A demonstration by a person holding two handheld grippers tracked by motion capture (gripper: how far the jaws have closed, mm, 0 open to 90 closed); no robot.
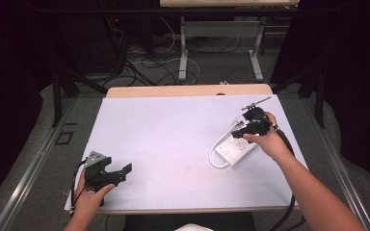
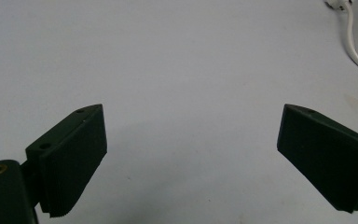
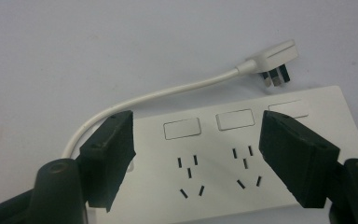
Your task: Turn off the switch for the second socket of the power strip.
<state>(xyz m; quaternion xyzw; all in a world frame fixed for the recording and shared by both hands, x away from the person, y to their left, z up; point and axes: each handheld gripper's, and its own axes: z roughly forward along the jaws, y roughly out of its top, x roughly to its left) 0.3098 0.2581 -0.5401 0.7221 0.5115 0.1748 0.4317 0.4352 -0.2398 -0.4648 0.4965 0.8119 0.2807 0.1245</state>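
Power strip [image 3: 242, 158]: white, lying flat on the bench [image 1: 164, 144] near its right edge, sockets and switches facing up.
Cord [image 3: 158, 95]: white, curving from the strip's end in a loop to the plug [image 3: 272, 63], which lies on the bench just beside the strip.
Right tongs [image 3: 196, 156]: in my right hand [image 1: 270, 139], poised directly over the strip, jaws spread wide, nothing held; two socket groups show between them.
Left tongs [image 2: 191, 154]: in my left hand [image 1: 89, 195] near the bench's front left corner, jaws wide apart, empty, over bare white surface, well apart from the strip.
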